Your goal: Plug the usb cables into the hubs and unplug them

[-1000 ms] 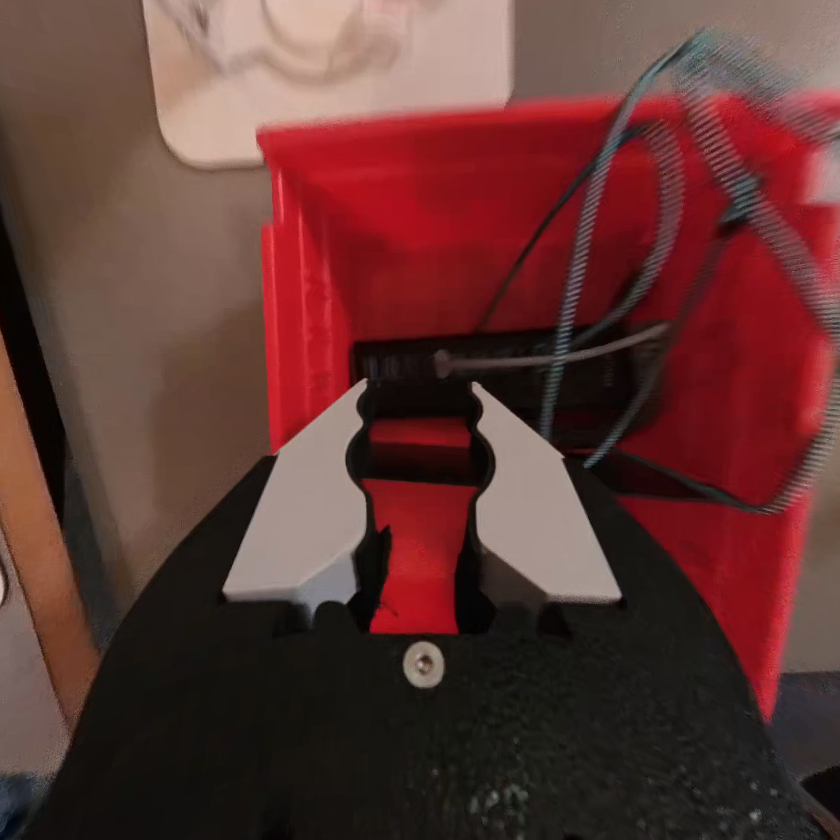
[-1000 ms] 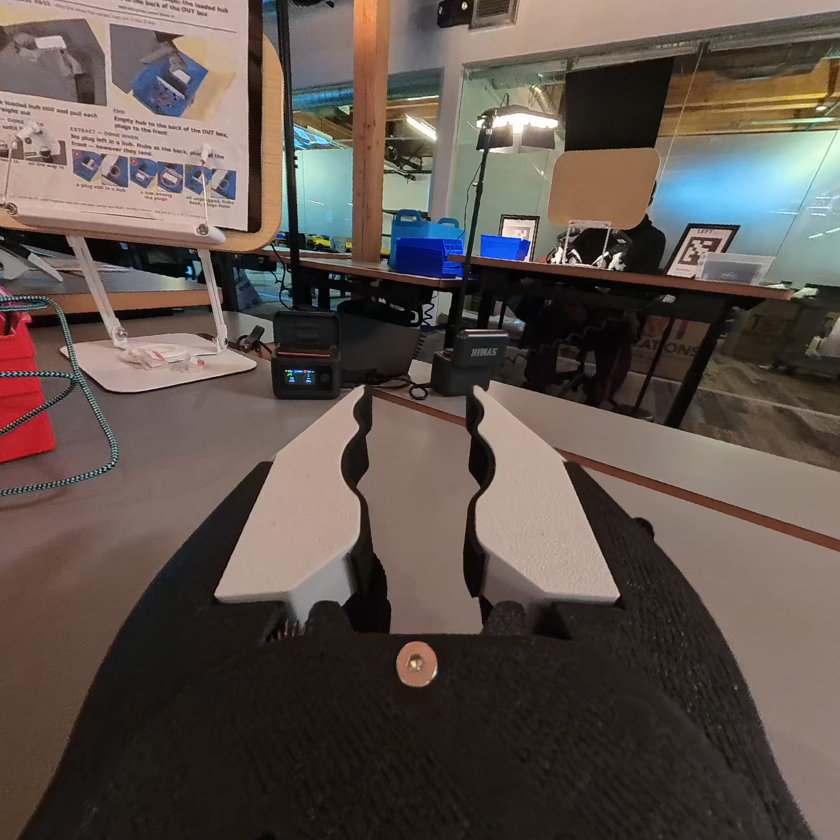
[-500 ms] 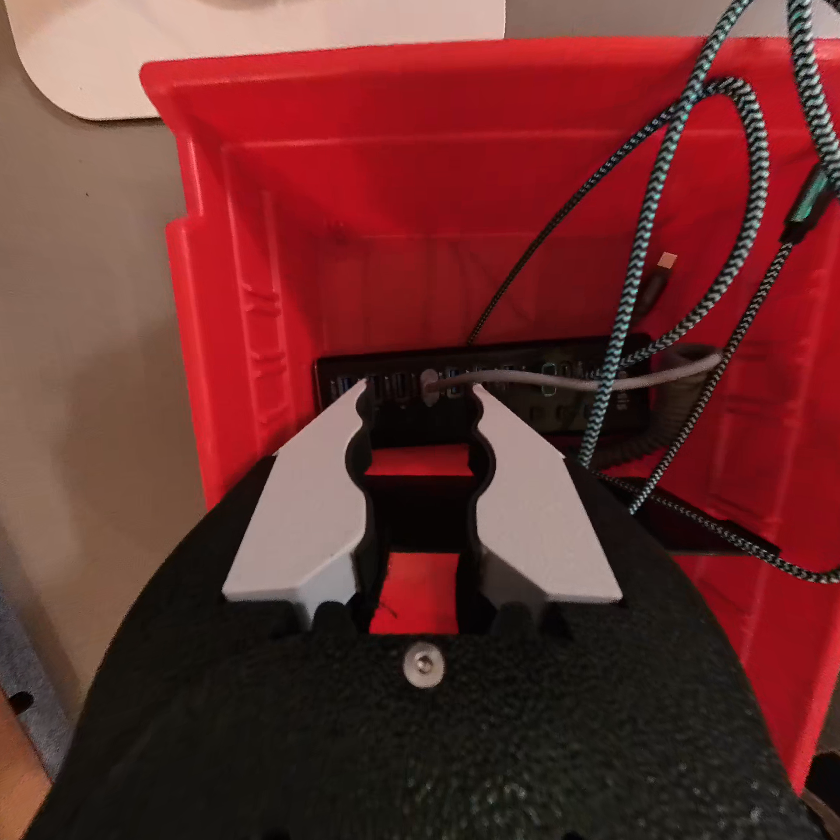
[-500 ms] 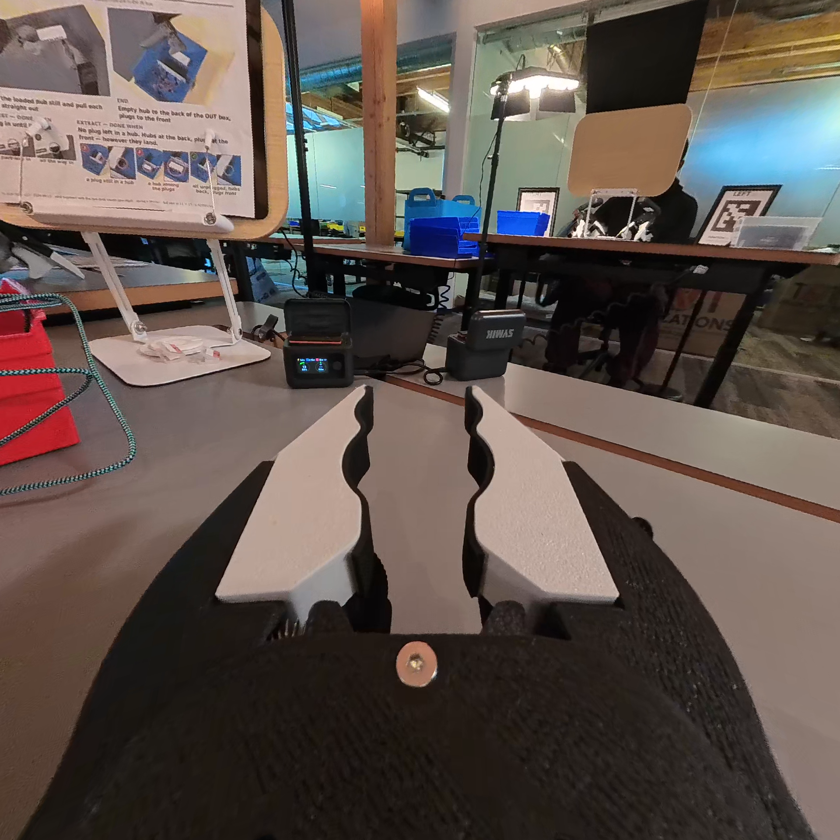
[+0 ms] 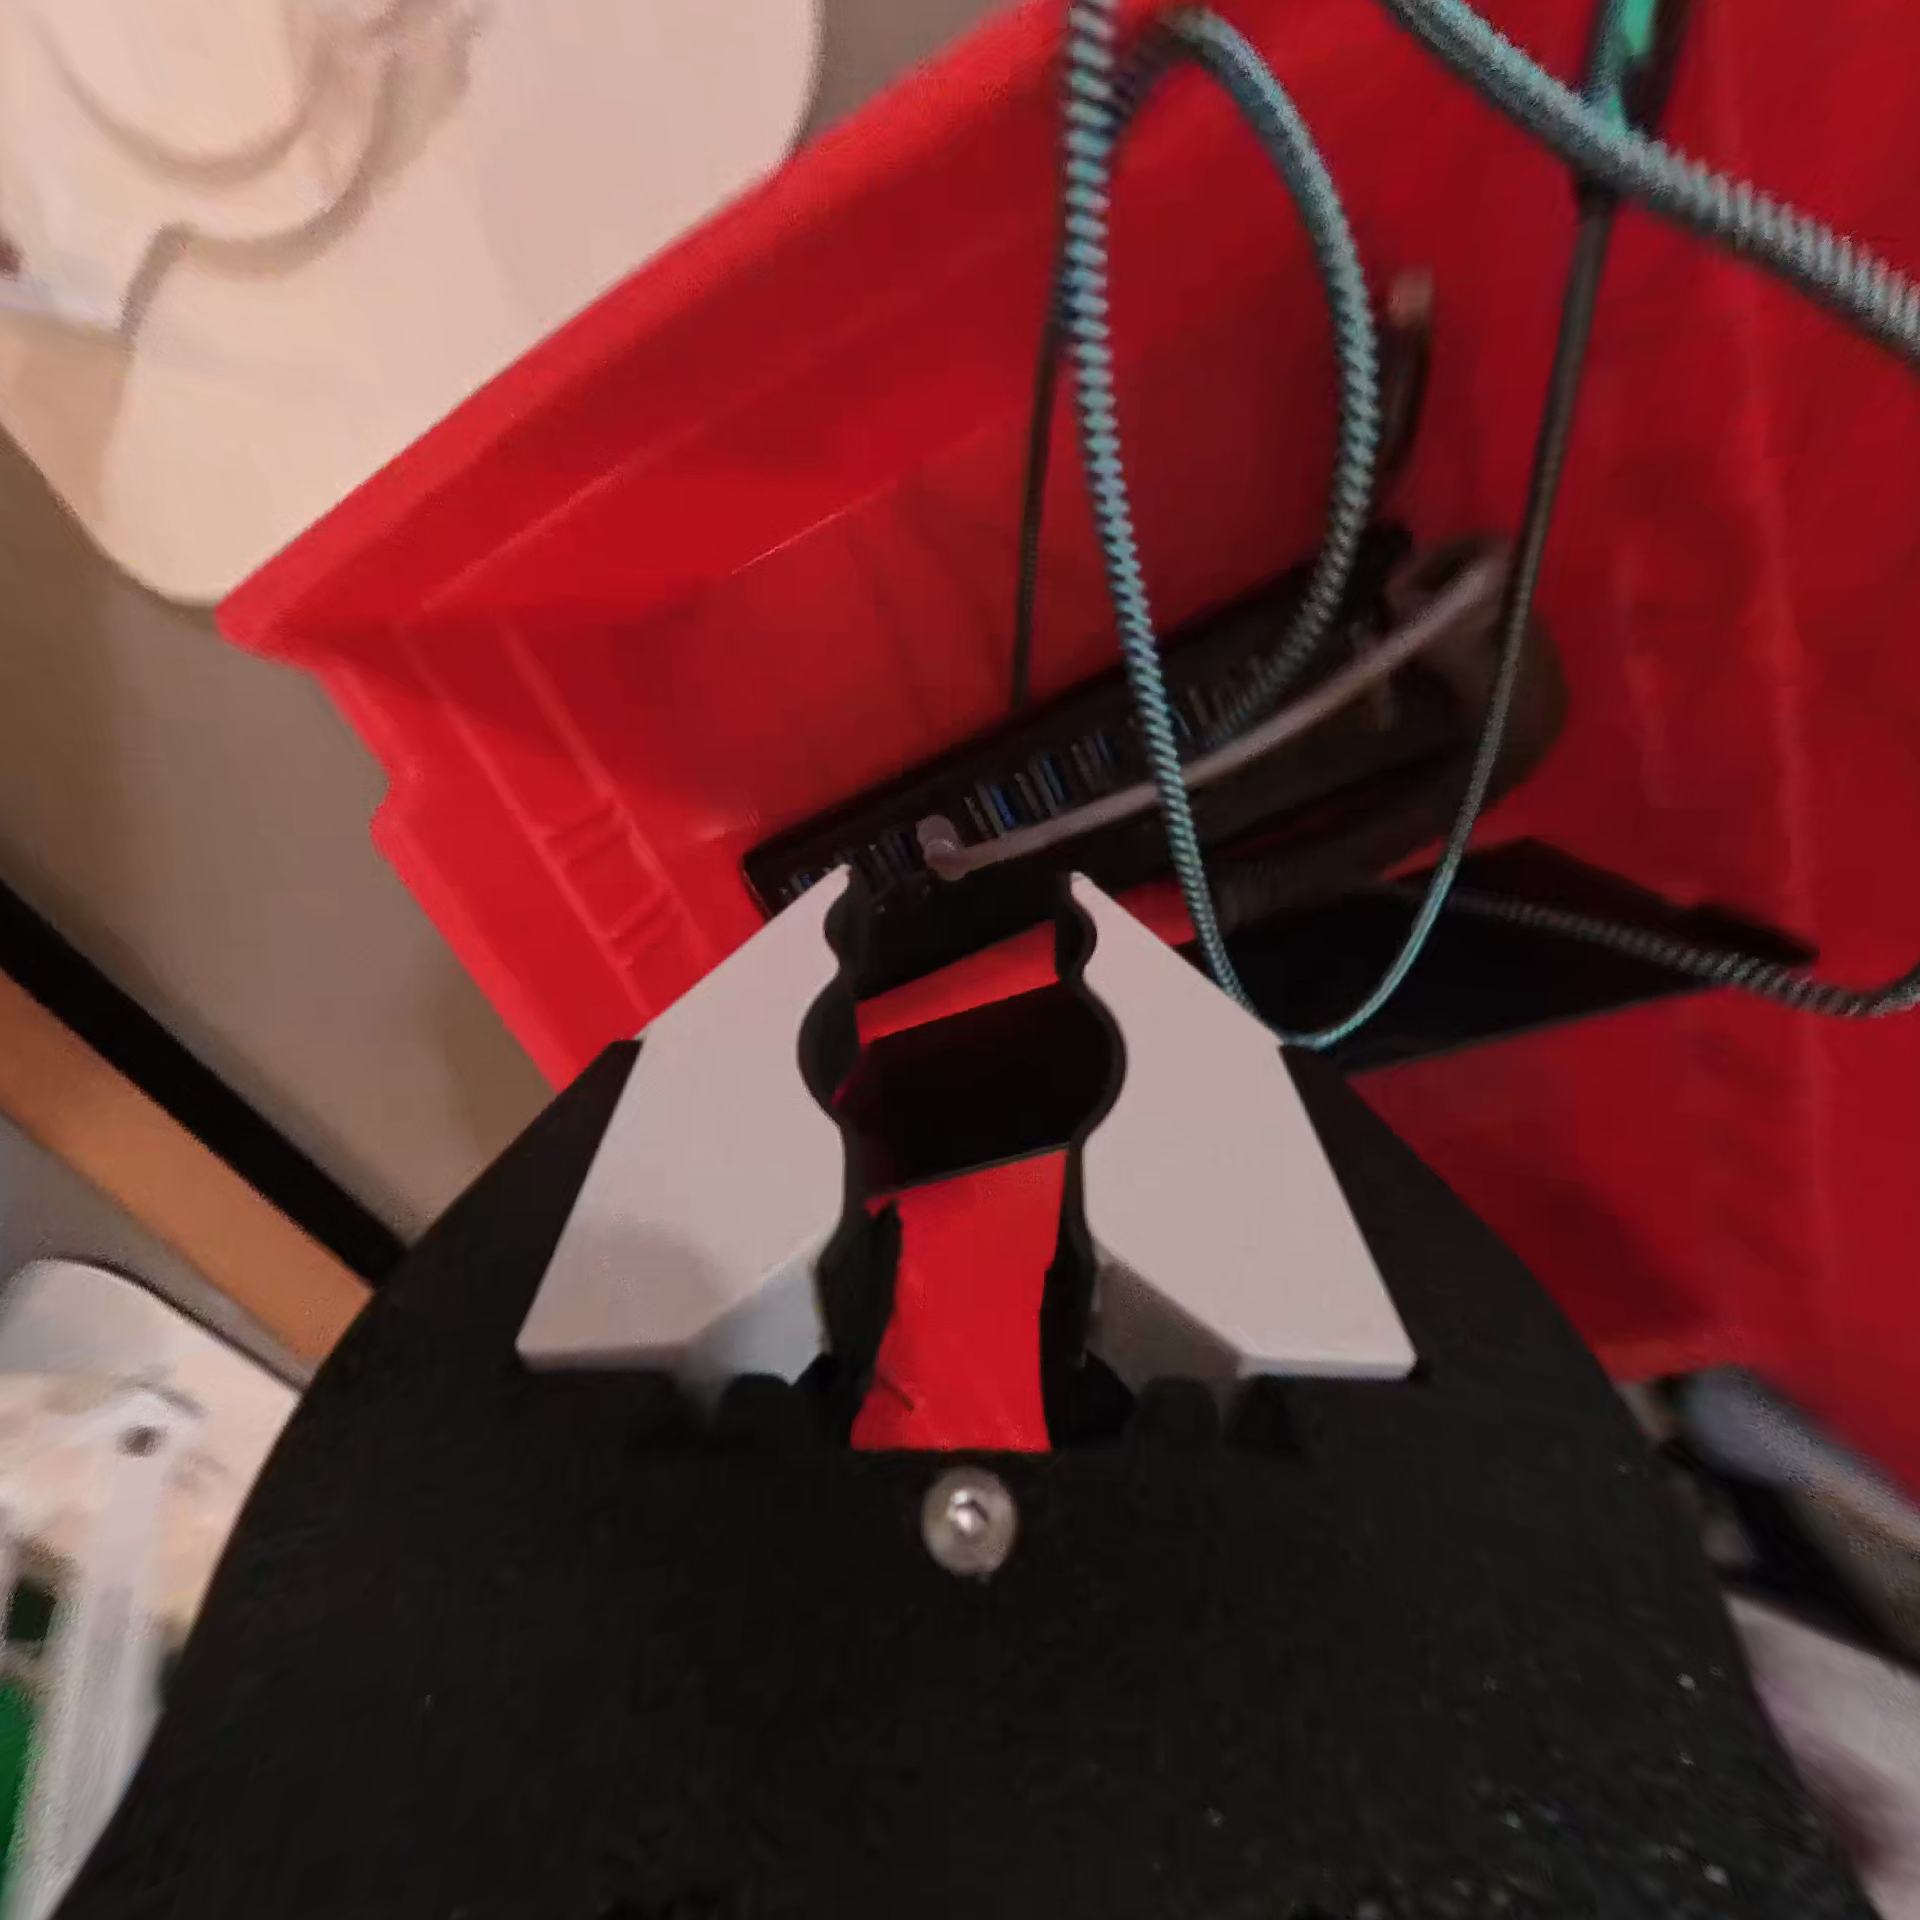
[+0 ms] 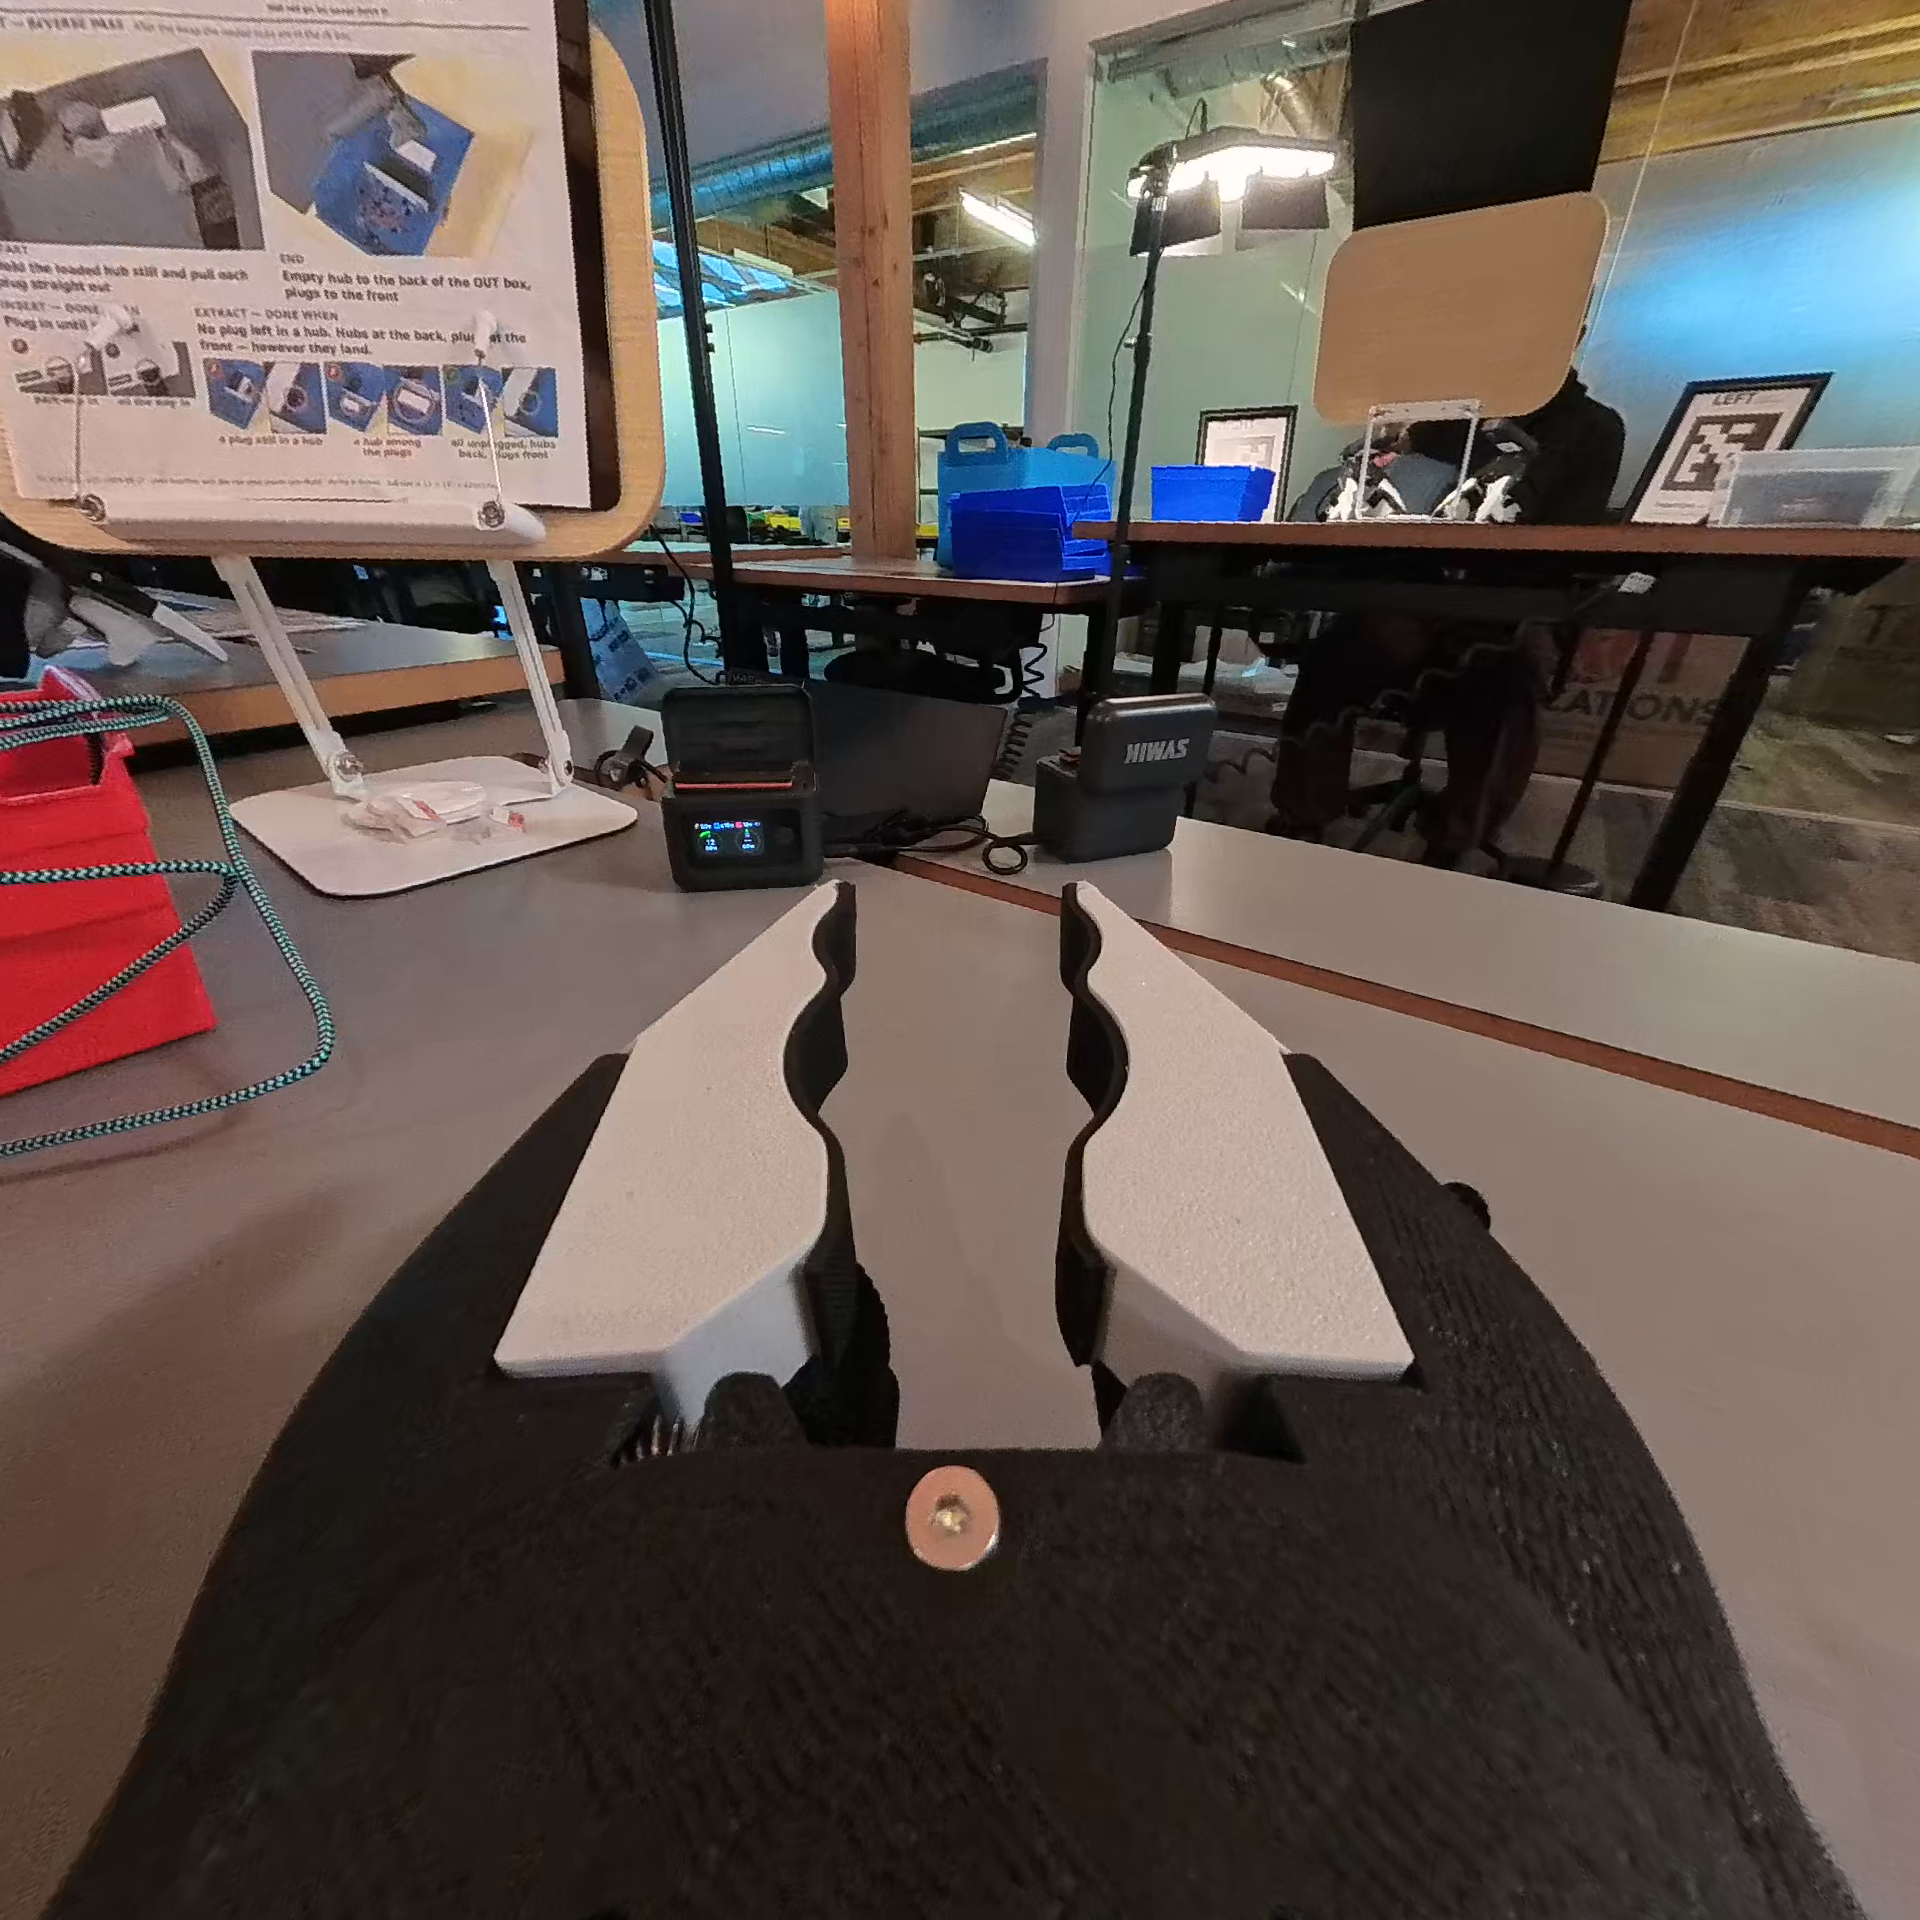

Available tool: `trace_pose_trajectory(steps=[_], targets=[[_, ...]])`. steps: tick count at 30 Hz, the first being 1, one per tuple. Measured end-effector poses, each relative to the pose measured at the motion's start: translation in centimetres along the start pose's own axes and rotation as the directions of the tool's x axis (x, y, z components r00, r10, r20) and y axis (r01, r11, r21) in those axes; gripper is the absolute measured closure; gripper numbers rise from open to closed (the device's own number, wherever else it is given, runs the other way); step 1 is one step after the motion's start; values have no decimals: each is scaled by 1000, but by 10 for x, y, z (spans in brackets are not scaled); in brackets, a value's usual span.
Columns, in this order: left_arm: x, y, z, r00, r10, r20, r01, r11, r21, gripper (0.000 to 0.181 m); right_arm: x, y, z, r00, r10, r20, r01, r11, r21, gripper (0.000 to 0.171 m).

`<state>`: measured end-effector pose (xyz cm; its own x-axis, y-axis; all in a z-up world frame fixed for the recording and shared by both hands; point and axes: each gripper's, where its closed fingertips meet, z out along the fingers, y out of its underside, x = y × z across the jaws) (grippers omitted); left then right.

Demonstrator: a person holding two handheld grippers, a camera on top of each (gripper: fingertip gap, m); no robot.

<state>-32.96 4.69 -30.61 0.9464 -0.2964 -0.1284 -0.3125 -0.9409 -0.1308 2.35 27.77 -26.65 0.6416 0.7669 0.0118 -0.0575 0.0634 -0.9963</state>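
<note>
In the left wrist view my left gripper (image 5: pixel 958 883) hangs open over the red bin (image 5: pixel 727 540). A long black USB hub (image 5: pixel 1091 769) leans in the bin just beyond my fingertips, with a grey cable (image 5: pixel 1195 764) plugged into it. A second black hub (image 5: pixel 1507 935) lies flat below, and part of it shows between my fingers; I cannot tell if they touch it. Teal braided cables (image 5: pixel 1122 520) loop over the hubs. My right gripper (image 6: pixel 958 891) is open and empty above the grey table (image 6: pixel 1558 1299); the bin (image 6: pixel 83 935) and a teal cable (image 6: pixel 281 977) sit far left.
A white stand base (image 6: pixel 416 821) holding an instruction board (image 6: pixel 312 260) stands behind the bin. A small black device with a lit screen (image 6: pixel 738 800) and a dark grey box (image 6: pixel 1122 769) sit at the table's far edge. A person sits at a far table (image 6: pixel 1507 540).
The left gripper has swung and rolled, so the bin now looks tilted and blurred; its fingertips stay near the long hub. The right gripper has barely moved.
</note>
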Motion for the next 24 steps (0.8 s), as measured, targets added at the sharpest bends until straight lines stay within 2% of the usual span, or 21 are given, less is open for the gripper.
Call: trace_pose_trajectory(steps=[1,3,4,6,8,11,14,19,22,24], targets=[[0,2,3,996,86,20,-85,996,-23,146,0,0,0,1000,4,1,-4,1000,0,133],[4,4,10,982,190,19,-189,981,-47,148,0,0,0,1000,14,7,-14,1000,0,133],[2,3,13,980,196,30,-194,980,-50,149,0,0,1,1000,19,9,-19,1000,-1,133],[4,-3,19,985,171,5,-171,985,-14,150,0,1,1,999,29,13,-29,1000,-1,133],[5,-2,26,992,122,-30,-123,992,-21,143,0,1,1,999,37,13,-37,999,-1,133],[-11,6,38,995,83,50,-78,993,-87,140,1,0,1,999,43,13,-43,999,0,133],[-16,7,40,996,41,81,-34,996,-85,136,1,1,1,999,46,15,-46,999,0,133],[-1,11,43,995,-97,-28,94,992,-80,160,1,1,2,998,53,17,-53,999,0,133],[-3,8,42,998,-69,-15,68,997,-43,172,1,1,2,998,58,17,-58,998,0,133],[-6,1,36,995,-96,6,96,995,17,172,2,0,1,998,62,17,-62,998,3,133]])
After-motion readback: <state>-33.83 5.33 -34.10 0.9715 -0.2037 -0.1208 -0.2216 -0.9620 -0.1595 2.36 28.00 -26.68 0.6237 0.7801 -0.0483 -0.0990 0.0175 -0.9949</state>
